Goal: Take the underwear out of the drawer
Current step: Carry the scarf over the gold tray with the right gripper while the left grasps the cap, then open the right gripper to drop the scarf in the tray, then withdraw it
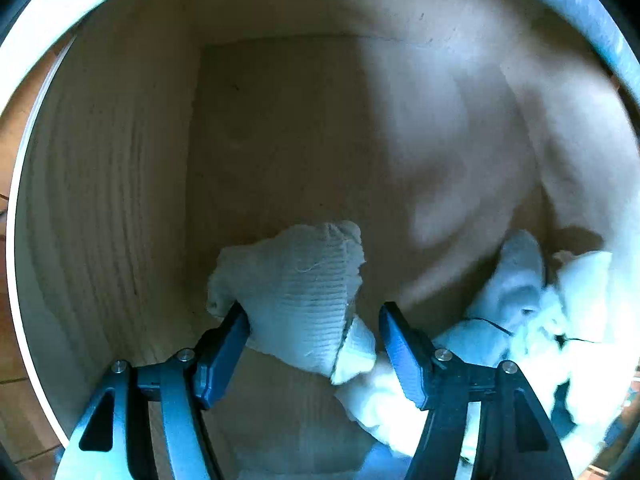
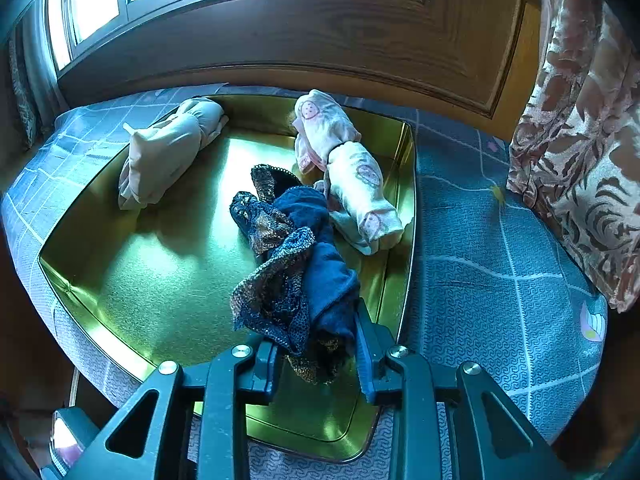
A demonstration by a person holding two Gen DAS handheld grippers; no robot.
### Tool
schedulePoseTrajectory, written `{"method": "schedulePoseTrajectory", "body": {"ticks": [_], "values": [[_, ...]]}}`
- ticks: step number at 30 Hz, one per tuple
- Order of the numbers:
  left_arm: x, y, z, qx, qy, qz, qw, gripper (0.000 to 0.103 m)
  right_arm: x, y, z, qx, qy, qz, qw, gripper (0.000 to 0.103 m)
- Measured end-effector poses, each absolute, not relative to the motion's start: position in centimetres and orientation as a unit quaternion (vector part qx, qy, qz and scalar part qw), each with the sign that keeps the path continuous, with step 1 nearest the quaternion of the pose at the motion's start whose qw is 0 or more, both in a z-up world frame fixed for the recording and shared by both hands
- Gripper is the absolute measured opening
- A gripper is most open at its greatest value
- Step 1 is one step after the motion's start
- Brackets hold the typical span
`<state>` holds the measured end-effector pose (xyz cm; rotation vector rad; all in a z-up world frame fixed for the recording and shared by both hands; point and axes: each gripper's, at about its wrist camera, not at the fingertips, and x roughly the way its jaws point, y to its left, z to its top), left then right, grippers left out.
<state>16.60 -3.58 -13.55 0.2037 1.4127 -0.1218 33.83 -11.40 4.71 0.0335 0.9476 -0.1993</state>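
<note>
In the left wrist view my left gripper is open inside a wooden drawer. A pale ribbed garment lies between its fingers, resting against the left finger. More white underwear is heaped in the drawer's right corner. In the right wrist view my right gripper is shut on a bundle of dark blue lace underwear, which trails forward over a gold metal tray.
The tray sits on a blue patterned bed cover. In it lie a cream rolled garment and two pink-printed rolls. A wooden headboard rises behind and floral fabric hangs at the right. The drawer's side wall is close on the left.
</note>
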Motion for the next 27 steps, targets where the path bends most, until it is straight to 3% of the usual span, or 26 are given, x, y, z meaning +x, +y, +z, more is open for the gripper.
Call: {"method": "schedulePoseTrajectory", "body": {"ticks": [3, 5, 10, 18, 27], "values": [[16.1, -4.6, -13.8, 0.134, 0.640, -0.057, 0.755, 0.066, 33.9, -11.3, 4.7, 0.012, 0.454, -0.098, 0.886, 0.031], [16.1, -4.3, -13.6, 0.140, 0.635, -0.055, 0.758, 0.055, 33.9, -11.2, 4.6, 0.009, 0.453, -0.098, 0.886, 0.031], [16.1, -4.2, -13.3, 0.142, 0.631, -0.064, 0.760, 0.052, 34.3, -11.2, 4.6, 0.007, 0.454, -0.104, 0.885, 0.031], [15.6, -3.3, -12.6, 0.124, 0.630, -0.085, 0.762, 0.049, 34.4, -10.7, 4.6, 0.023, 0.453, -0.088, 0.887, 0.054], [14.5, -2.9, -12.5, 0.144, 0.628, -0.114, 0.756, 0.049, 34.4, -10.2, 4.8, 0.019, 0.446, -0.095, 0.890, 0.064]]}}
